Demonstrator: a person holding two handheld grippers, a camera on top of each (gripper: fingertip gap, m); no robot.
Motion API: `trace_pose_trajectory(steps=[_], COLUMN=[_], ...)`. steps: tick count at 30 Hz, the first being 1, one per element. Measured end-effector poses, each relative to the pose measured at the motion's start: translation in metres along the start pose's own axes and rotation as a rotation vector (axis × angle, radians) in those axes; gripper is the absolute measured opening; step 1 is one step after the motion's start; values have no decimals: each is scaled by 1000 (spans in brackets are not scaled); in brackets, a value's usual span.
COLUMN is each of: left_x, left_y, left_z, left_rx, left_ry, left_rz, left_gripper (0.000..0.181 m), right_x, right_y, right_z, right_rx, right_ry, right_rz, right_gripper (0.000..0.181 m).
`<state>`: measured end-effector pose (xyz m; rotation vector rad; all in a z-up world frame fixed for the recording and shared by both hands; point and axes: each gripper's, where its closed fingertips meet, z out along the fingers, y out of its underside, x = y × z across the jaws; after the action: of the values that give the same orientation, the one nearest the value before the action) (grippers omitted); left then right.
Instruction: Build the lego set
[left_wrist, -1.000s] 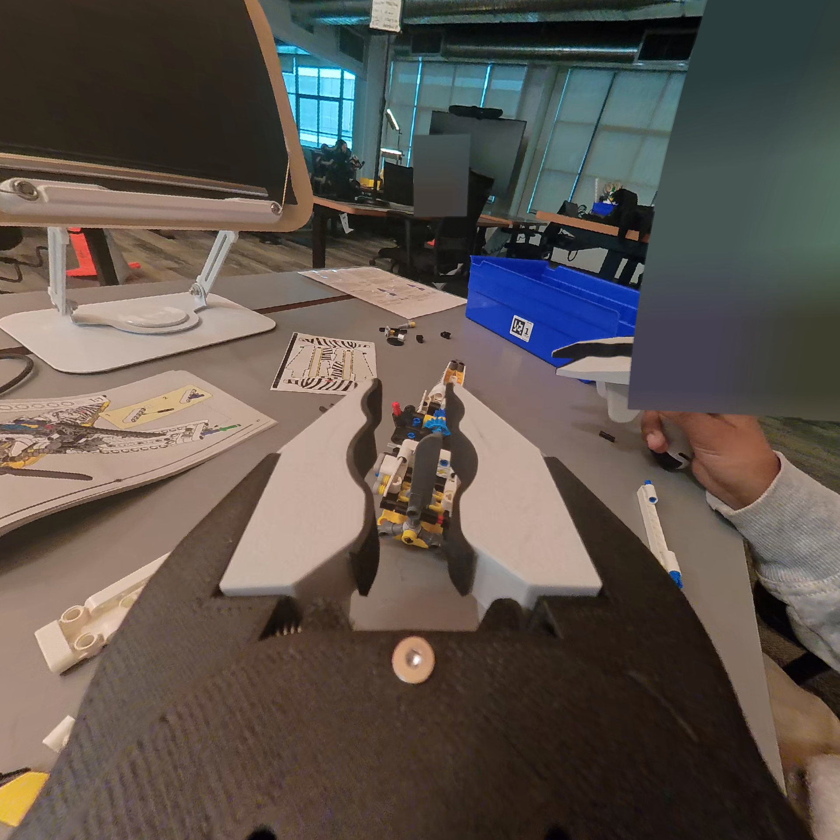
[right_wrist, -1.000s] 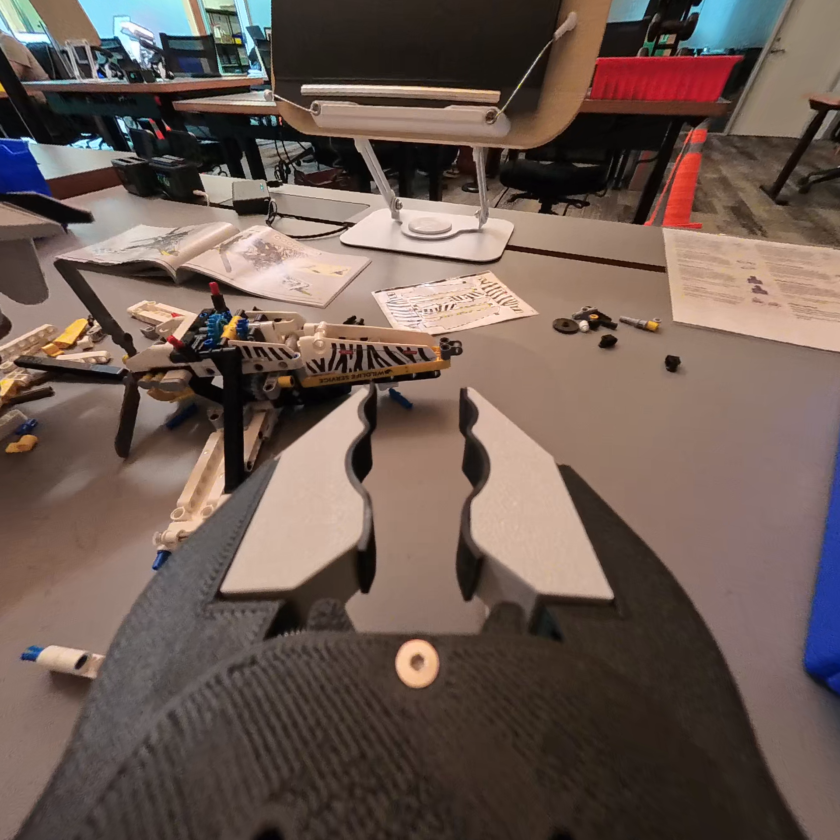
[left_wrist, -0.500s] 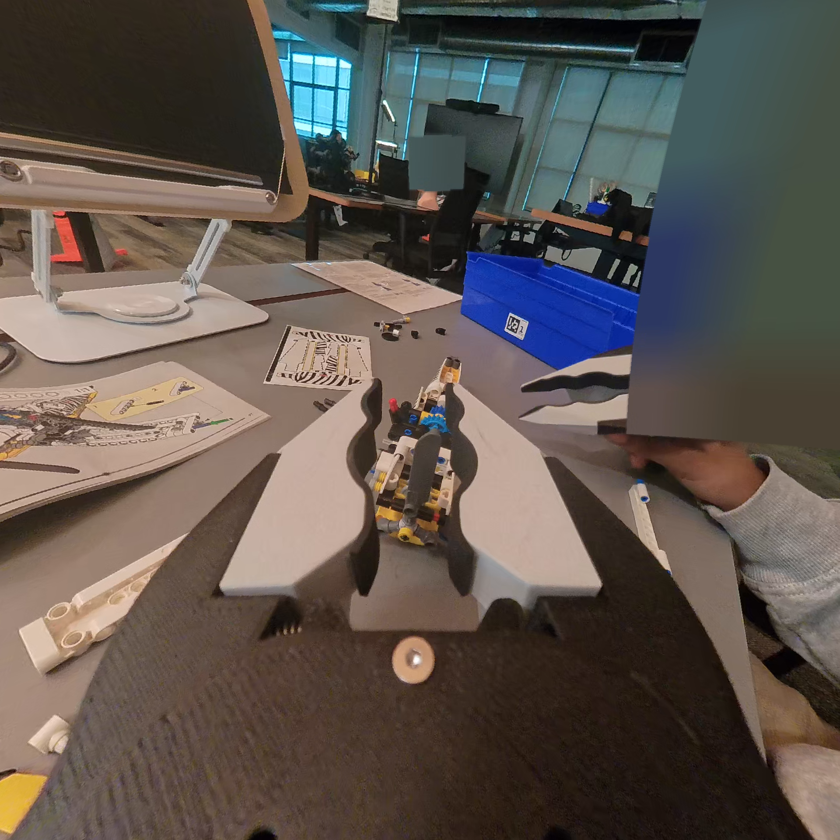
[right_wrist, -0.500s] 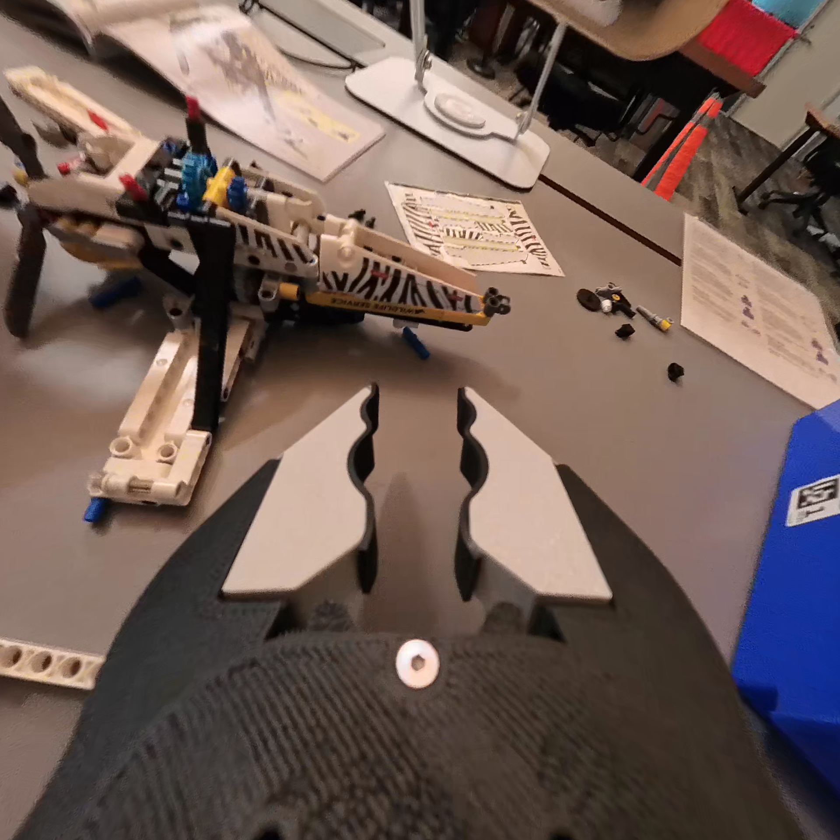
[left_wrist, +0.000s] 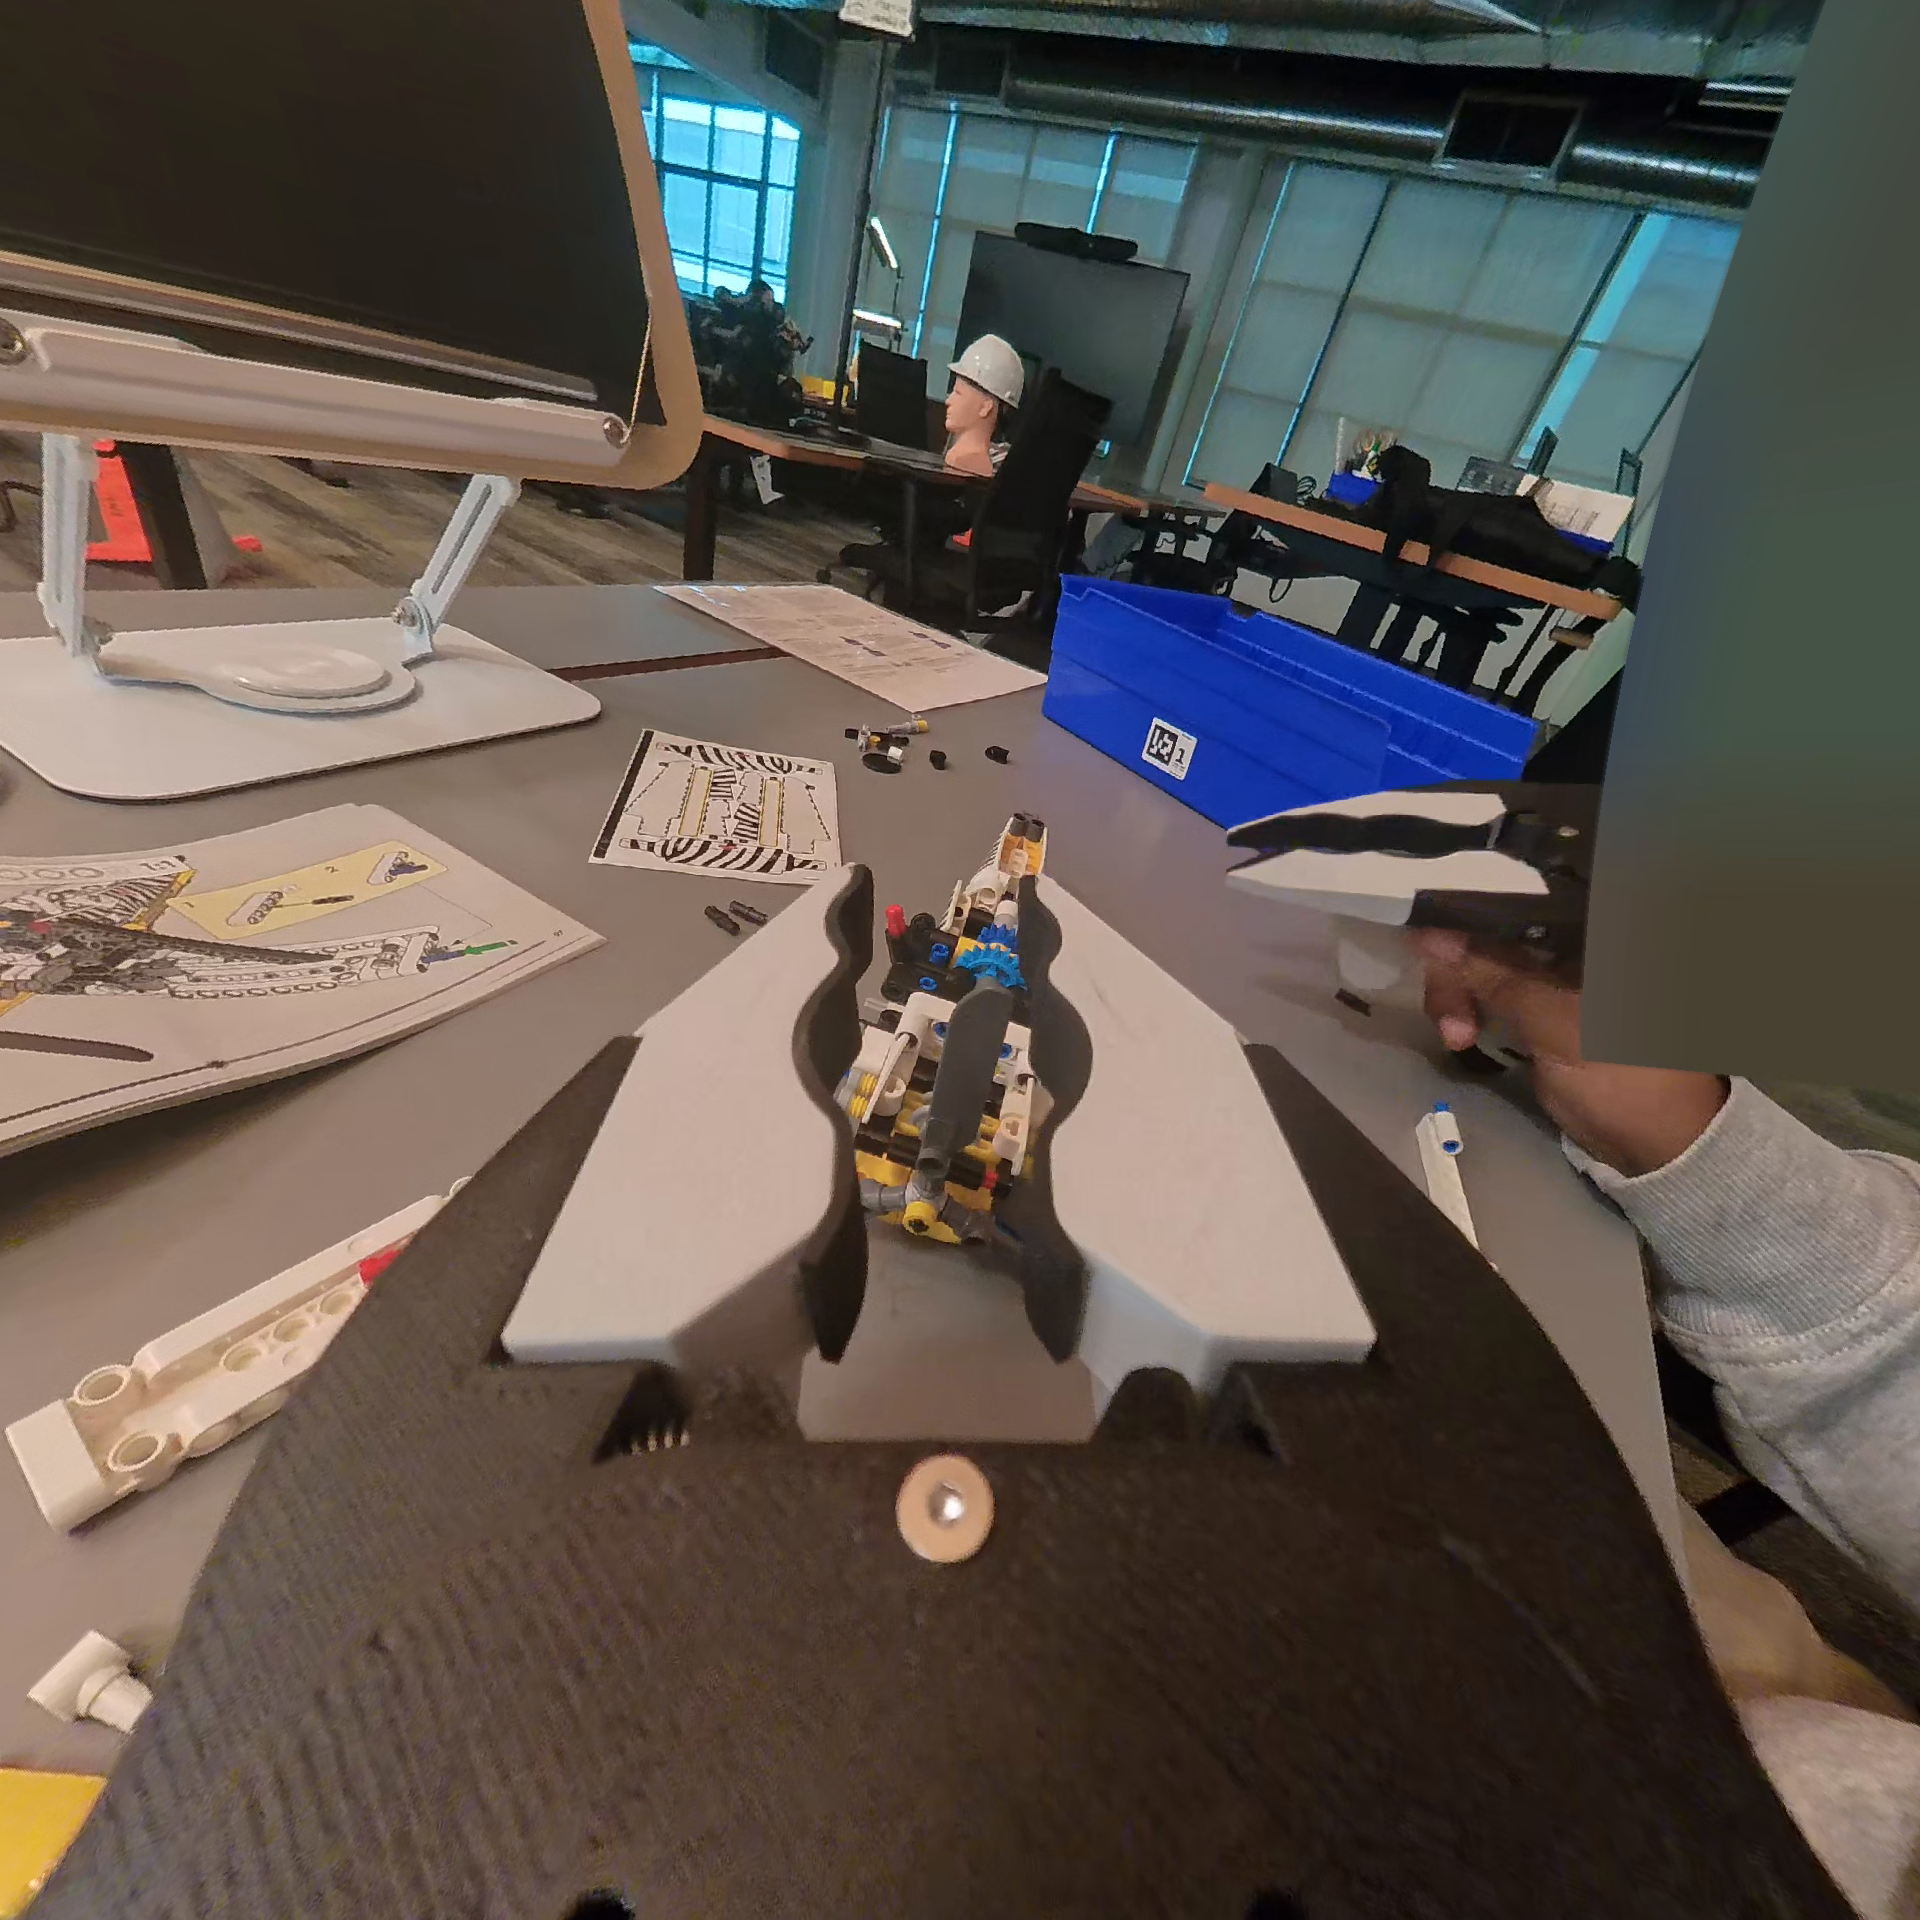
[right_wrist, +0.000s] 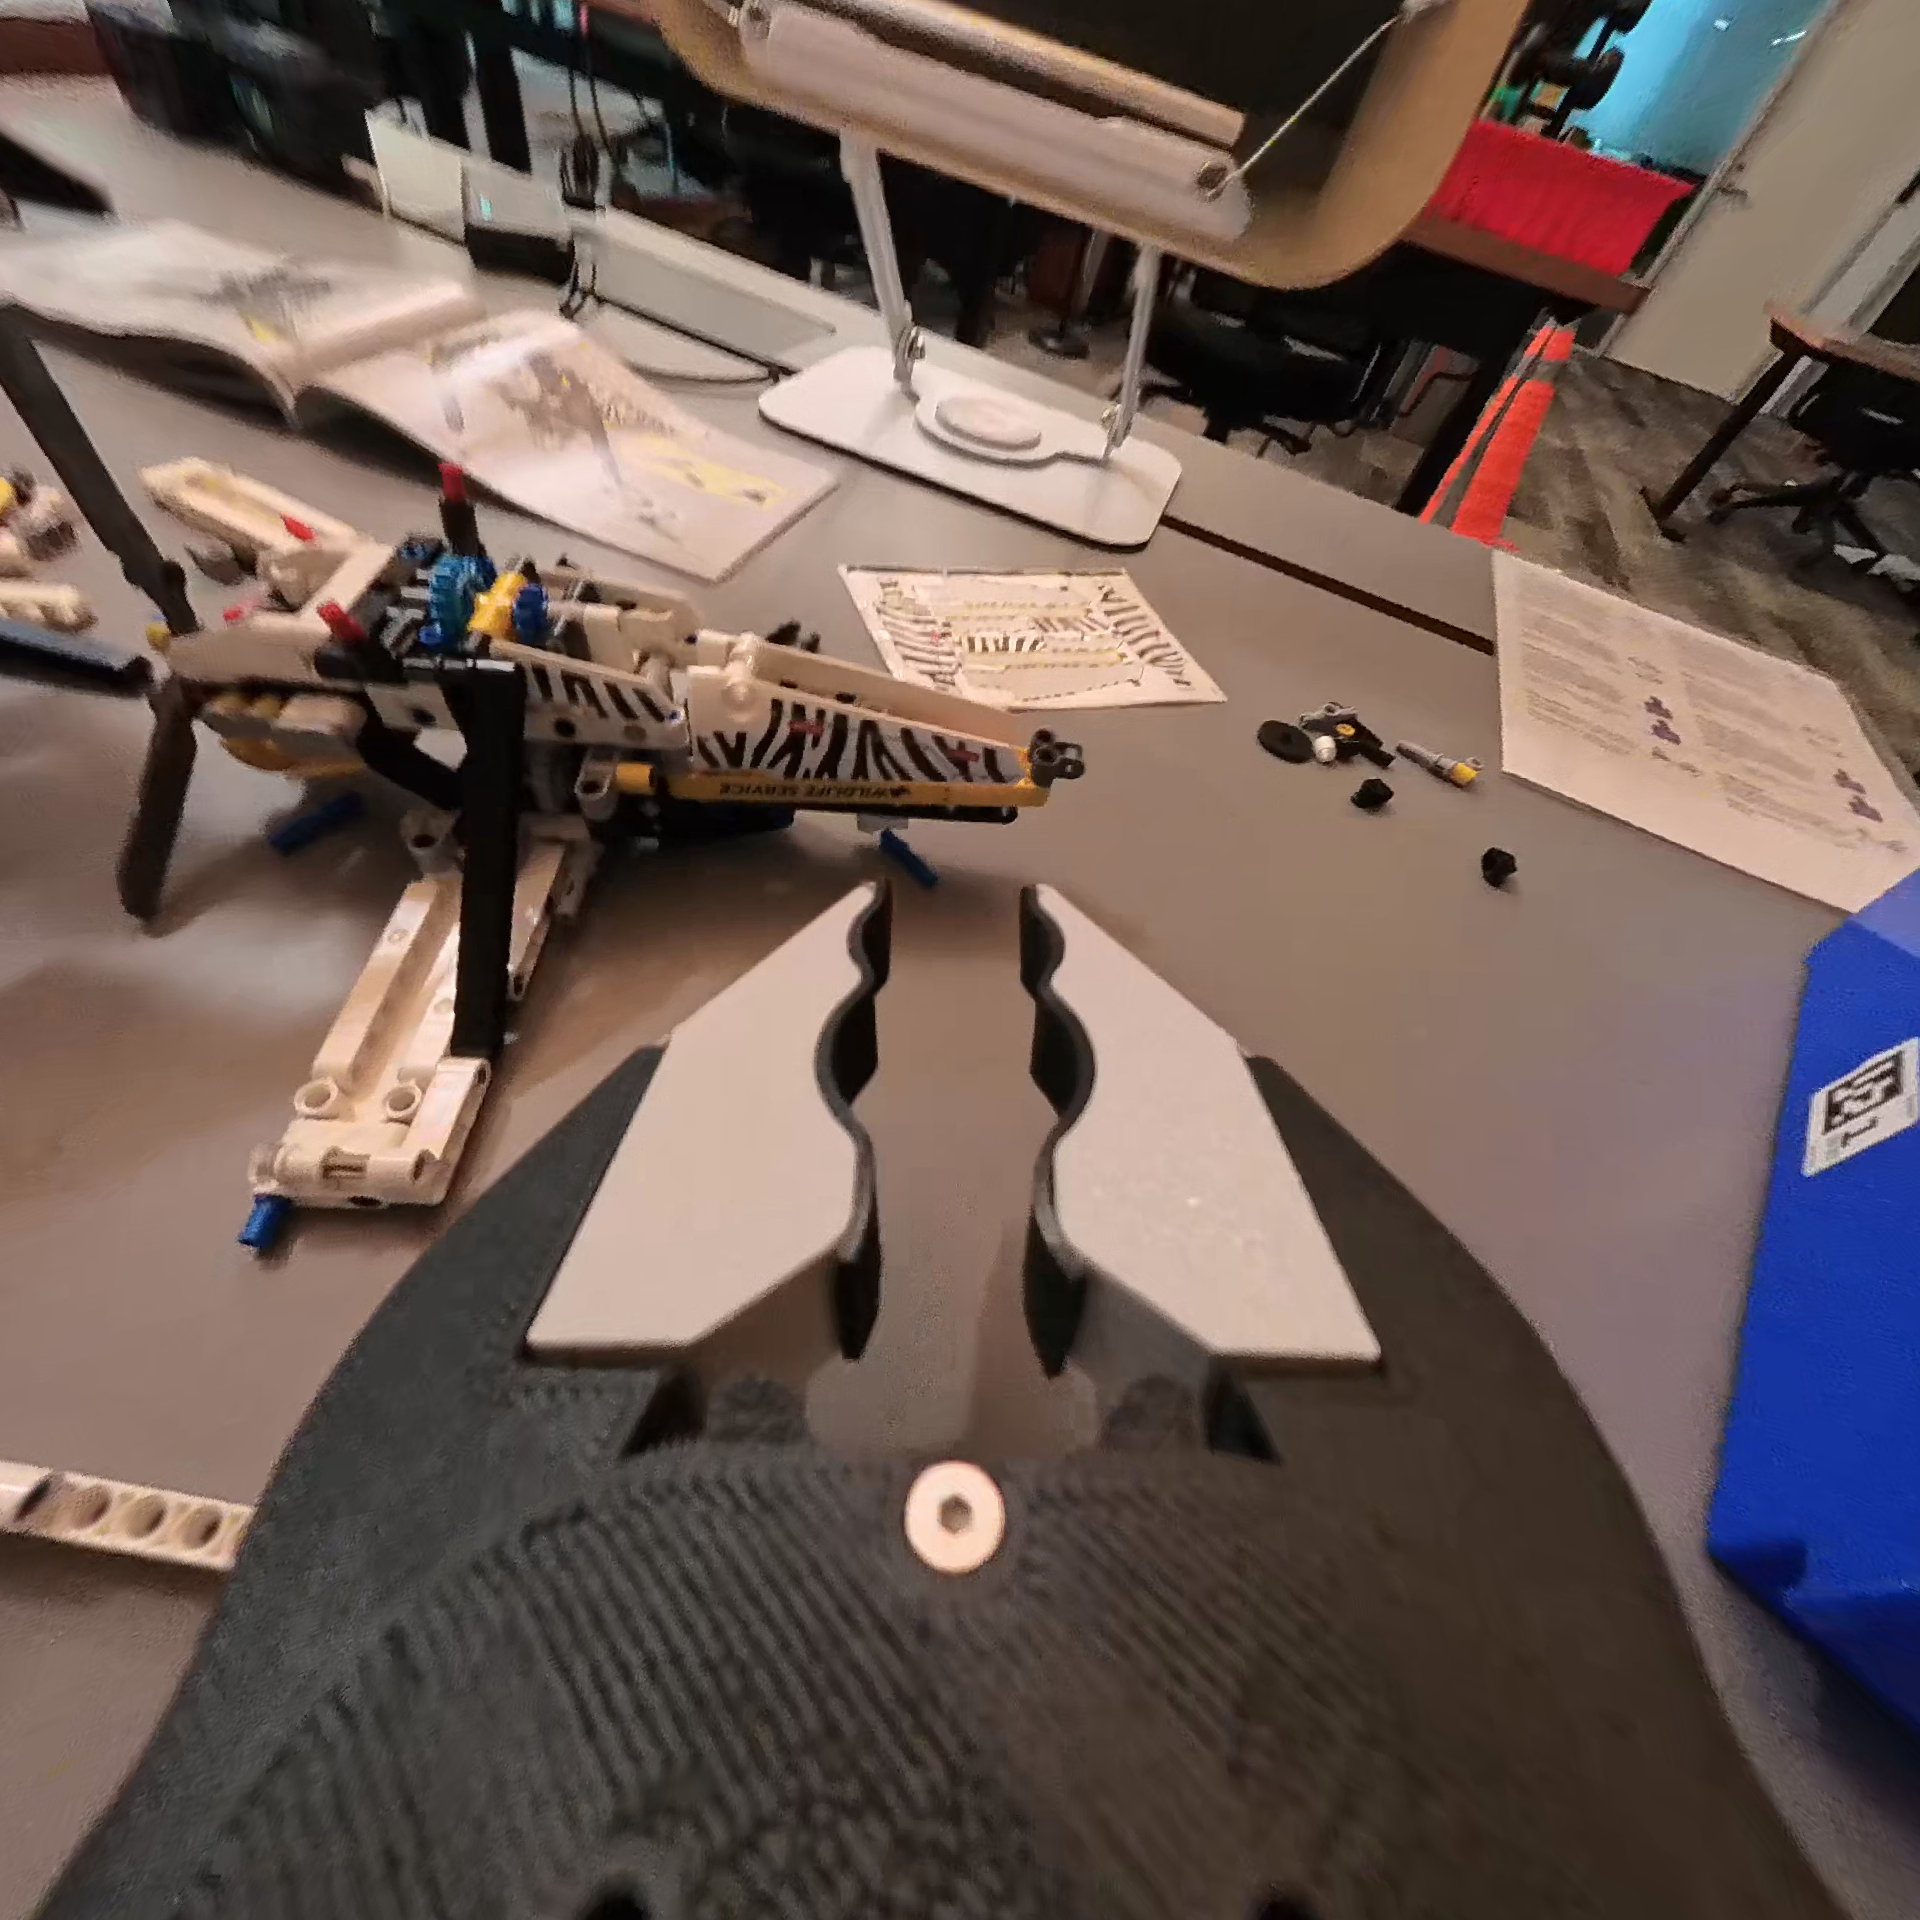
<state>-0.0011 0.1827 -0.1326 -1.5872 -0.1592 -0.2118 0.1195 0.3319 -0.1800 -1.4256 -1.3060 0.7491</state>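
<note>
While jaws part, blue bin (left_wrist: 1288, 691) beside model (left_wrist: 951, 1070)

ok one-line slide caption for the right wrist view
Open right gripper hovers beside the zebra-striped lego helicopter on a grey table.

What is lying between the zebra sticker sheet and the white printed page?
A scatter of small loose pieces, mostly black, on the grey table; the right wrist view shows it clearest.

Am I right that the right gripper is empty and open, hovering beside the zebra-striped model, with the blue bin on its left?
Not quite: the blue bin is on the right of the right gripper, as the right wrist view shows. It is open, empty, near the zebra-striped model.
</note>
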Motion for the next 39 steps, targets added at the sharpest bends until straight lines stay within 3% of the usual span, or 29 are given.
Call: trace_pose_trajectory(steps=[11,39], left_x=[0,4], left_y=[1,2], left_z=[0,1], left_rx=[-3,-9], left_ry=[-3,12], left_rz=[8,20], left_gripper=[25,24], right_x=[15,15], right_y=[-14,-13], right_z=[-15,-14], right_rx=[133,121], right_ry=[-26,-28], right_rz=[158,150], right_gripper=[20,20])
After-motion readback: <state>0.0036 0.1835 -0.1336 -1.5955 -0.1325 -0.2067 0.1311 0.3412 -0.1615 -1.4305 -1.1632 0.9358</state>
